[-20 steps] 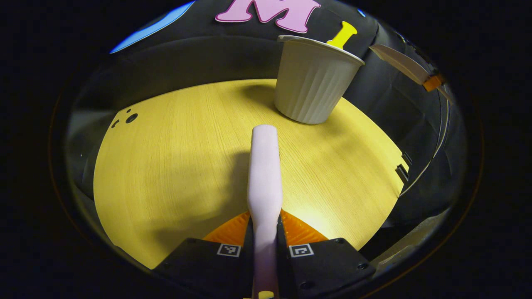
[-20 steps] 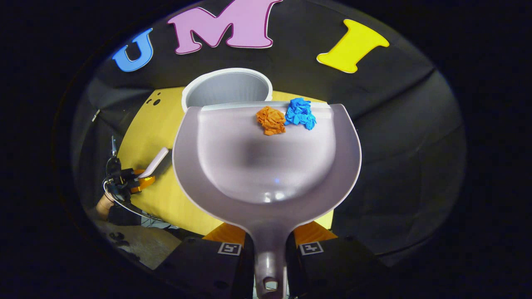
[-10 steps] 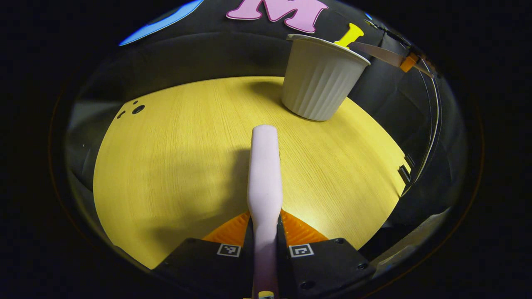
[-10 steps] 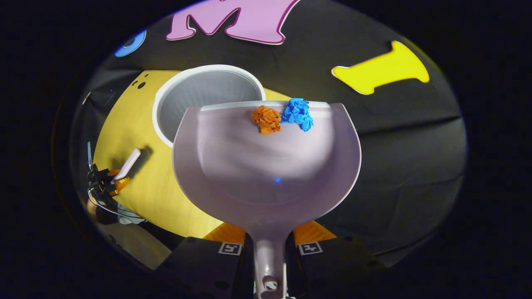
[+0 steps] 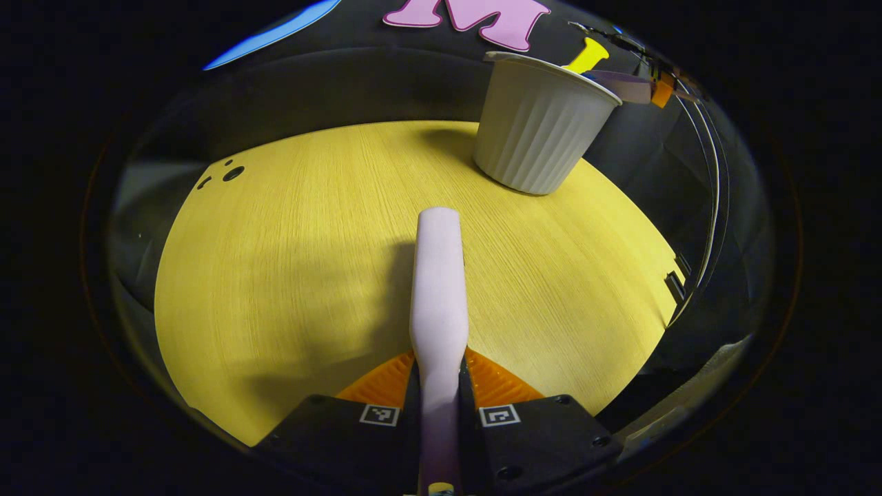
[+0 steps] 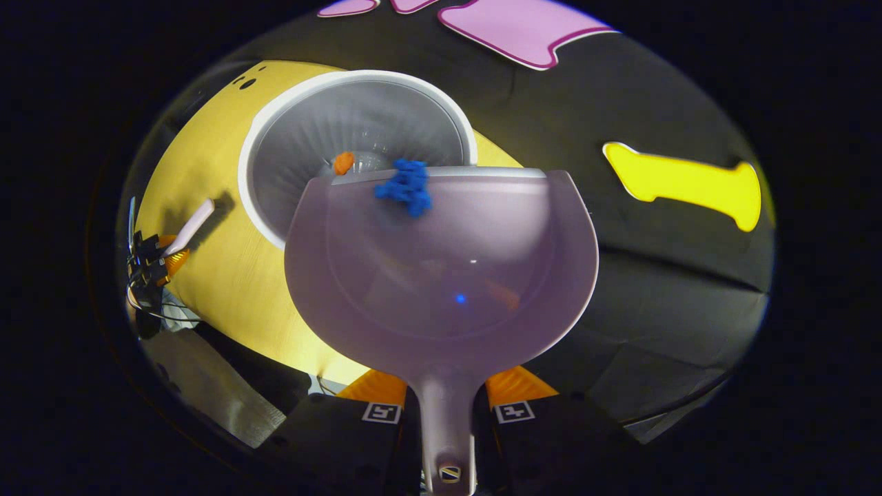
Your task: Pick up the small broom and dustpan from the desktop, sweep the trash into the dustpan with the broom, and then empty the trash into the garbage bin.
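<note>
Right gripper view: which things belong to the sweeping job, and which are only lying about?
Job:
- dustpan
- blue trash
- orange trash
- garbage bin
- broom

Lying about:
- cables beside the table

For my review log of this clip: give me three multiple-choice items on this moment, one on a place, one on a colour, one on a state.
1. Where is the small orange paper wad?
A. on the yellow wooden desktop
B. inside the white ribbed garbage bin
C. between the left gripper's fingers

2. What colour is the crumpled wad at the front lip of the pale lilac plastic dustpan?
A. blue
B. green
C. red

3. What is the left gripper doing?
A. open over the bin
B. shut on the pale pink broom handle
C. shut on the dustpan

Answers: 1 B, it lies within the bin's rim; 2 A, the wad is bright blue; 3 B, both orange fingers press the handle.
</note>
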Motion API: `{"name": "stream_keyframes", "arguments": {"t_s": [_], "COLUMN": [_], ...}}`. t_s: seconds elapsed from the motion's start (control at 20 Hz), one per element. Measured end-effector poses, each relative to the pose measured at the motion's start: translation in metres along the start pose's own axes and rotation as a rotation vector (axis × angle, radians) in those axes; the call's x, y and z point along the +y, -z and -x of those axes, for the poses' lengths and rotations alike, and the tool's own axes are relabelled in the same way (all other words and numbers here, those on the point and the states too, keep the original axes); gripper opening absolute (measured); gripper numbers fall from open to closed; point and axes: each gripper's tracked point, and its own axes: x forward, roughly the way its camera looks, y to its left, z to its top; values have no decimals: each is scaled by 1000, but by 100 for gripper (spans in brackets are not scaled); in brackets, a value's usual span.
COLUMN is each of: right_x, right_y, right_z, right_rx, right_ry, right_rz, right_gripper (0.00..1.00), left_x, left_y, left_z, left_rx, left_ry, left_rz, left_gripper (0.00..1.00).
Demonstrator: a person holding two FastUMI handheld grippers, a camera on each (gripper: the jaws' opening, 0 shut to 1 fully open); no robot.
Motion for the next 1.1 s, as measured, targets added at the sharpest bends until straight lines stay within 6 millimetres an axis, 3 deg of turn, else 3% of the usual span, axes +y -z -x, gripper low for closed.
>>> {"name": "stream_keyframes", "arguments": {"t_s": [0.15, 0.2, 0.55, 0.7, 0.95, 1.1], "right_x": [0, 0, -1, -7, 5, 30], "right_y": [-4, -5, -2, 13, 43, 70], "right_z": [2, 1, 9, 22, 52, 59], "right_rx": [11, 12, -80, -203, -379, -436], "right_ry": [-4, -4, -38, -93, -152, -180], "right_rz": [11, 11, -56, -141, -224, -241], "right_gripper": [34, 34, 34, 34, 34, 34], "left_x": [0, 0, 0, 3, 7, 9], "left_y": [1, 0, -7, -10, -14, -16], "left_z": [-2, -3, -4, -2, 3, 7], "left_rx": [-2, -3, -9, -13, -20, -24], "left_ry": [2, 4, 3, -11, -38, -52], "left_rz": [1, 1, -11, -5, -6, -9], "left_gripper": [30, 26, 28, 30, 28, 28]}}
